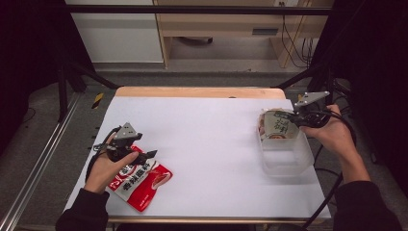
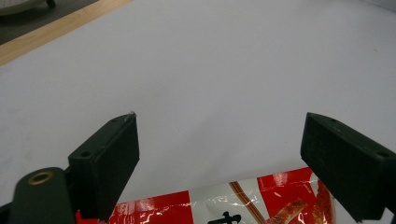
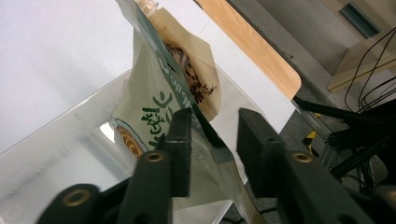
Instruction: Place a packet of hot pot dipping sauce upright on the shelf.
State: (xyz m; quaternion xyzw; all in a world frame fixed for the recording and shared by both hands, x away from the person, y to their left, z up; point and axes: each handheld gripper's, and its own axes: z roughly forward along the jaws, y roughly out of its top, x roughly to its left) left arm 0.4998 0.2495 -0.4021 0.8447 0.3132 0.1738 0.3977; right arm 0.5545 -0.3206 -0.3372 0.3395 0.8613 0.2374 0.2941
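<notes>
Tongs in both hands are busy at the white desk (image 1: 207, 144). The right tongs (image 1: 294, 117) are above the far end of a clear plastic box (image 1: 284, 156), which stands near the right edge of the desk. A green and beige pouch (image 1: 275, 125) leans in this end of the box, half inside and half above the rim. In the right gripper view the edge of the pouch (image 3: 159, 116) passes between the two black jaws. The jaws stand partly apart; the left one lies against the pouch, and a clear gap stays before the other one, so the pouch is not squeezed. The right hand (image 1: 337, 132) holds these tongs from the side of the desk edge.

The left tongs (image 1: 146, 155) are near the left front part of the desk, low over a red and white snack bag (image 1: 142, 180) that lies flat on the desk. In the left gripper view the jaws are wide apart with only the white surface between them, and the top edge of the red and white snack bag (image 2: 261, 200) is just below and behind the jaw tips. The jaws do not touch it. The left hand (image 1: 103, 171) covers a part of this bag.

The two bags are well apart, one at each pair of tongs.
</notes>
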